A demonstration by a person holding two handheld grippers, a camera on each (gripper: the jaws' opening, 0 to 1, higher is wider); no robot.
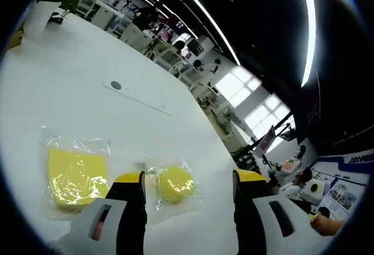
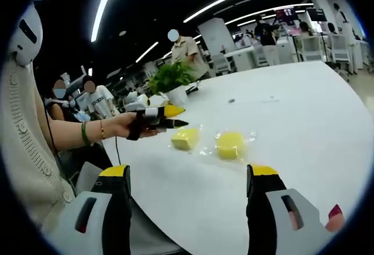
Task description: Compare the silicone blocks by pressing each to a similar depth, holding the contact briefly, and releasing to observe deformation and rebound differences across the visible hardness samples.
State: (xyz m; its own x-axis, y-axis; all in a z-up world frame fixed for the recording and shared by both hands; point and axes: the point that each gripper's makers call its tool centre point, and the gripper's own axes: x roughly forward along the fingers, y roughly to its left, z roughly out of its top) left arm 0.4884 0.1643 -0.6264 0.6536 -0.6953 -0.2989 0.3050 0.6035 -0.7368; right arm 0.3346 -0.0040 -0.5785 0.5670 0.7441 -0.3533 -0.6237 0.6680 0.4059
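Two yellow silicone blocks lie on the white table (image 1: 87, 68), each in clear plastic wrap. A squarish block (image 1: 75, 175) sits at the left of the left gripper view, and a rounder block (image 1: 175, 183) lies just ahead of my left gripper (image 1: 188, 180), between its open jaws but apart from them. In the right gripper view the squarish block (image 2: 185, 138) and the rounder block (image 2: 230, 145) lie mid-table. My right gripper (image 2: 190, 176) is open and well short of them. The left gripper (image 2: 166, 117), held in a hand, hovers beside the squarish block.
A potted plant (image 2: 170, 82) stands on the table behind the blocks. A small round inset (image 1: 115, 85) sits in the tabletop. People sit and stand around desks in the background. The person's arm with a bracelet (image 2: 87, 132) reaches in from the left.
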